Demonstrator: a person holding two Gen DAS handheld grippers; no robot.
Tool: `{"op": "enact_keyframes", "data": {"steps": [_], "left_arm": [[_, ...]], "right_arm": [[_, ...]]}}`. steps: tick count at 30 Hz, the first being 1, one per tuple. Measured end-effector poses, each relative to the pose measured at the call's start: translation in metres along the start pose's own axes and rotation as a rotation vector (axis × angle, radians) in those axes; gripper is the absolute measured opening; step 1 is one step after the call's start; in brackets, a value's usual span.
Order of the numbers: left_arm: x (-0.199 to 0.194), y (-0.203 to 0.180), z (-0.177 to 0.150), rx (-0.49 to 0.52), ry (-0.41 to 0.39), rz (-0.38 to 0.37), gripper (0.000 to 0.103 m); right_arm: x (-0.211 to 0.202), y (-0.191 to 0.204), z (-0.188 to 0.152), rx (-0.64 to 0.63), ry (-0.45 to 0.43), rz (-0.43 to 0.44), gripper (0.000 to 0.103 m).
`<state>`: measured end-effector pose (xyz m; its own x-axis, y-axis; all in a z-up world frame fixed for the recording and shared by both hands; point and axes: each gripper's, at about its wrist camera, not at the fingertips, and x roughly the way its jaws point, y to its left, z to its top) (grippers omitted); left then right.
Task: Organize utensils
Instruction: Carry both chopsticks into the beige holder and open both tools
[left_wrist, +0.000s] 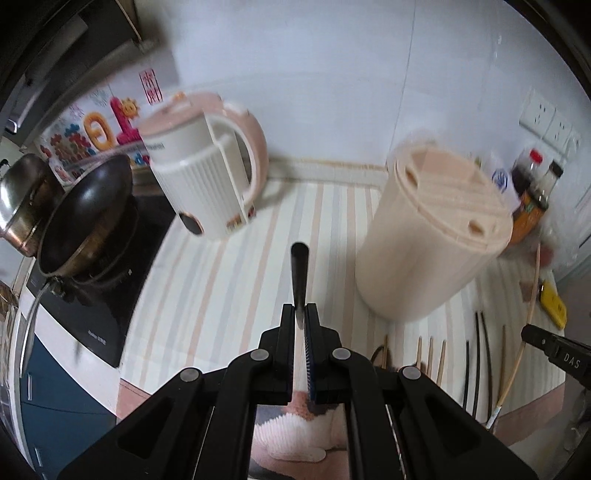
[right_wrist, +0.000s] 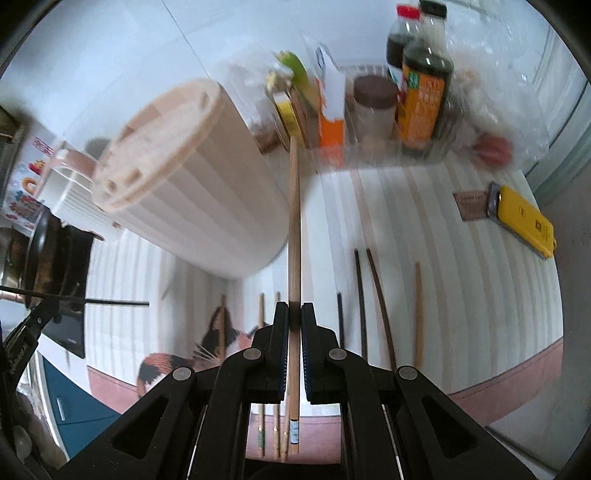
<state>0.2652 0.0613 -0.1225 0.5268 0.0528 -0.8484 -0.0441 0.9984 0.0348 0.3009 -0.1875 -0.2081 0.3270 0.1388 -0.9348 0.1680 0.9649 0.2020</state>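
Left wrist view: beige holder (left_wrist: 436, 236) is sitting at 2 o'clock on the striped mat (left_wrist: 229, 280). Left gripper (left_wrist: 300, 312) is clamping a black chopstick (left_wrist: 298, 273); right gripper (right_wrist: 291, 314) is pinching a bamboo chopstick (right_wrist: 294, 229) pointing toward 12 o'clock.

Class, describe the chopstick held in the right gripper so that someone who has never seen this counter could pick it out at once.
Start at the big cream lidded holder on the striped counter mat. Just right of it, a pale wooden chopstick points toward the bottles, clamped between the right gripper fingers. Its neighbours all lie flat on the mat; this one alone is lifted and held.
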Motion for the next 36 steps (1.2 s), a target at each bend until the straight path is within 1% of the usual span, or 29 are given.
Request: {"op": "enact_keyframes", "data": {"steps": [8, 13, 19, 24, 28, 32, 36], "left_arm": [[-0.034, 0.01, 0.031, -0.026, -0.091, -0.008, 0.002], [-0.063, 0.01, 0.054, -0.038, -0.135, -0.053, 0.002], [-0.106, 0.0, 0.084, -0.018, -0.222, -0.09, 0.002], [-0.128, -0.011, 0.108, -0.002, -0.273, -0.118, 0.002], [-0.134, -0.024, 0.127, 0.011, -0.297, -0.147, 0.002], [-0.123, -0.041, 0.147, 0.02, -0.278, -0.181, 0.002], [-0.1, -0.059, 0.162, 0.029, -0.237, -0.199, 0.002]], "right_arm": [[-0.045, 0.021, 0.024, -0.045, -0.092, 0.057, 0.007], [-0.074, 0.034, 0.042, -0.064, -0.134, 0.108, 0.007], [-0.115, 0.053, 0.076, -0.086, -0.213, 0.175, 0.007], [-0.141, 0.064, 0.11, -0.091, -0.294, 0.193, 0.007], [-0.146, 0.067, 0.137, -0.078, -0.35, 0.2, 0.007], [-0.129, 0.07, 0.164, -0.063, -0.378, 0.191, 0.007], [-0.108, 0.073, 0.181, -0.061, -0.402, 0.173, 0.007]]}}
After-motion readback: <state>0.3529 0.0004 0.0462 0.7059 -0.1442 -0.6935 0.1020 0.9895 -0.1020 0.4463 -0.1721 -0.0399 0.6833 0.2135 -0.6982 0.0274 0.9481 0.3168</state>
